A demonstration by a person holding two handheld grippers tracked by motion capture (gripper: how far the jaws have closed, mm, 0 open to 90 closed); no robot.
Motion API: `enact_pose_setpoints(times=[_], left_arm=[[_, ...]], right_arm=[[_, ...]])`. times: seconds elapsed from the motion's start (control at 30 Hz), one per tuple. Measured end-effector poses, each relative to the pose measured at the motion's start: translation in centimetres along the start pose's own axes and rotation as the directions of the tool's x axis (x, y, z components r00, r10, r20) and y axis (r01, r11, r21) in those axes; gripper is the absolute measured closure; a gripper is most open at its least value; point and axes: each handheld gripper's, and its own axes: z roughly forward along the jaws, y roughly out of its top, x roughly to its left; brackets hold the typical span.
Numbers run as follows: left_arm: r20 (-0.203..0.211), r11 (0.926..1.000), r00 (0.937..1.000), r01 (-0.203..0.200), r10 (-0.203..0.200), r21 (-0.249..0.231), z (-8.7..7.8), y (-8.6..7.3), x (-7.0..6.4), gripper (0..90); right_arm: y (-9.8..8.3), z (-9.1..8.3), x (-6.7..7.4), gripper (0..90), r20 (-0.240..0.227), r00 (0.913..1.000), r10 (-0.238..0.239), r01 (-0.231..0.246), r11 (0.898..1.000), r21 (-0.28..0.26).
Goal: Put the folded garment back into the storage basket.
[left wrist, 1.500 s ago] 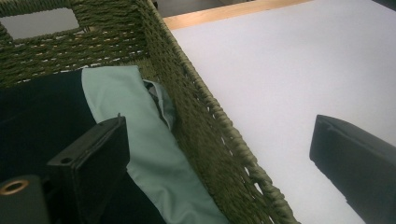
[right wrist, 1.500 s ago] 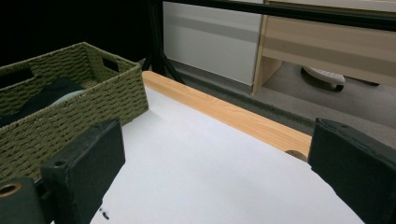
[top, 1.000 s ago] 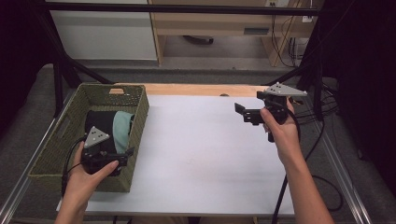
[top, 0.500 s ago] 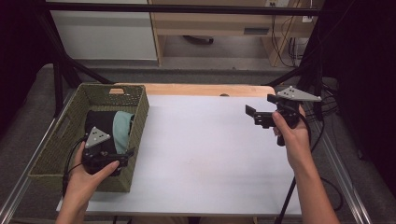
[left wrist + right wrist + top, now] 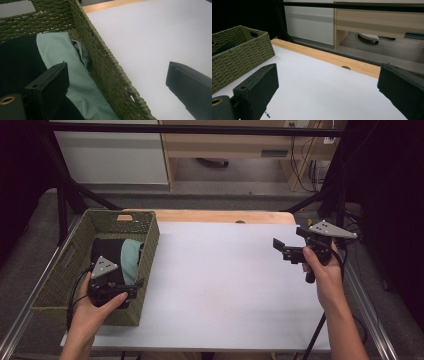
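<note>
At the basket's (image 5: 65, 270) right wall, the left gripper (image 5: 136, 286) stood jaws wide astride the rim, mint cloth (image 5: 67, 72) inside beneath it; right gripper (image 5: 278, 248) hung wide, empty, above the table (image 5: 215, 285).

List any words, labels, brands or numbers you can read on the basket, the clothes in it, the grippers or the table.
None can be read.
Woven basket: no tag or label.
Mint-green cloth and black cloth: plain, no print in sight.
Left gripper and right gripper: jaws open, plates and jaws unmarked.
White tabletop: blank, apart from a tiny dark speck in the right gripper view, too small to tell.
</note>
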Motion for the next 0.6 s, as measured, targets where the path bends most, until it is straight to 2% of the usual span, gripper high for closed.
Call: enact_pose_setpoints(times=[0.37, 0.6], left_arm=[[0.001, 1.0000, 1.0000, 0.003, -0.003, 0.000, 0.0, 0.0, 0.1, 4.8], [0.002, 1.0000, 1.0000, 0.003, -0.003, -0.002, 0.0, -0.1, 0.0, 4.8]], right_arm=[[-1.8, -0.8, -0.2, 4.1, 0.016, 0.9999, -0.001, 0.001, 1.000, 0.003], [-3.2, -1.4, -0.5, 4.1, 0.034, 0.9993, 0.018, -0.017, 1.000, -0.010]])
